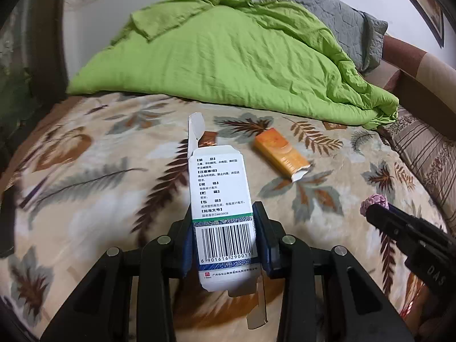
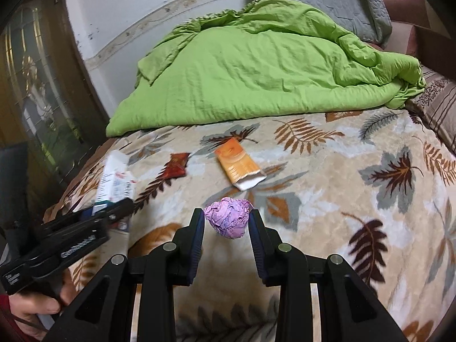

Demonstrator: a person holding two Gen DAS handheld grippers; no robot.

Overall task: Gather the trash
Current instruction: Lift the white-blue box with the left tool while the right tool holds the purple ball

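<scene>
My left gripper is shut on a white medicine box with a barcode, held above the leaf-patterned bed blanket; it also shows in the right wrist view. My right gripper is shut on a crumpled pink paper ball, also seen at the right of the left wrist view. An orange box with an open flap lies on the blanket ahead. A red-brown wrapper lies left of it, mostly hidden behind the white box in the left wrist view.
A crumpled green quilt covers the far half of the bed, with a grey pillow behind it. A striped cushion lies at the right edge. A dark wooden door stands at the left.
</scene>
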